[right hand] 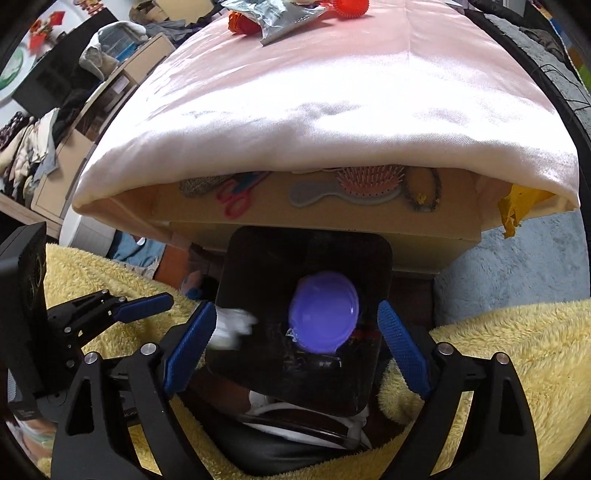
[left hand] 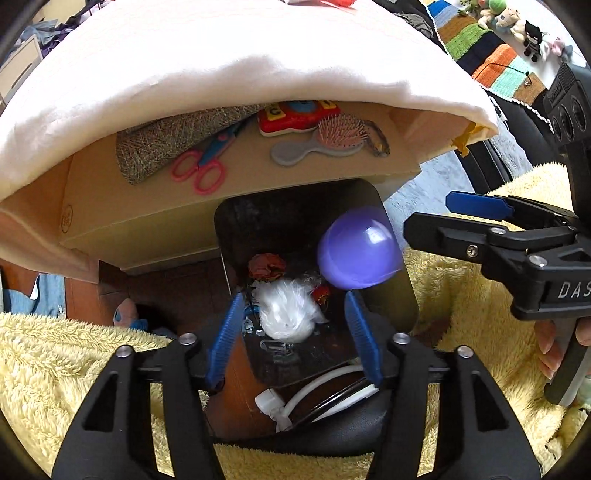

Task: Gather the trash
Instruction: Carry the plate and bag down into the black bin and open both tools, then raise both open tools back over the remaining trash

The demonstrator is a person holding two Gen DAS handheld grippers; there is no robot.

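A black trash bin (left hand: 400, 295) stands on the floor in front of a cloth-covered table. A purple plastic half-shell (left hand: 356, 249) is in mid-air over the bin's mouth, blurred, touching no gripper; it also shows in the right wrist view (right hand: 323, 314). Inside the bin lie a crumpled clear plastic bag (left hand: 286, 314) and an orange-brown wad (left hand: 266, 266). My left gripper (left hand: 293, 336) is open and empty above the bin. My right gripper (right hand: 297, 343) is open and empty above the bin (right hand: 258, 258). A white scrap (right hand: 232, 328) shows beside its left finger.
The table's pale cloth (right hand: 325, 96) carries a silver wrapper (right hand: 280, 18) and orange items at the far end. Printed cardboard (left hand: 258, 147) showing scissors and a hairbrush hangs below it. A yellow fleece blanket (left hand: 74, 354) surrounds the bin. White tubing (left hand: 314, 391) lies under the bin's near edge.
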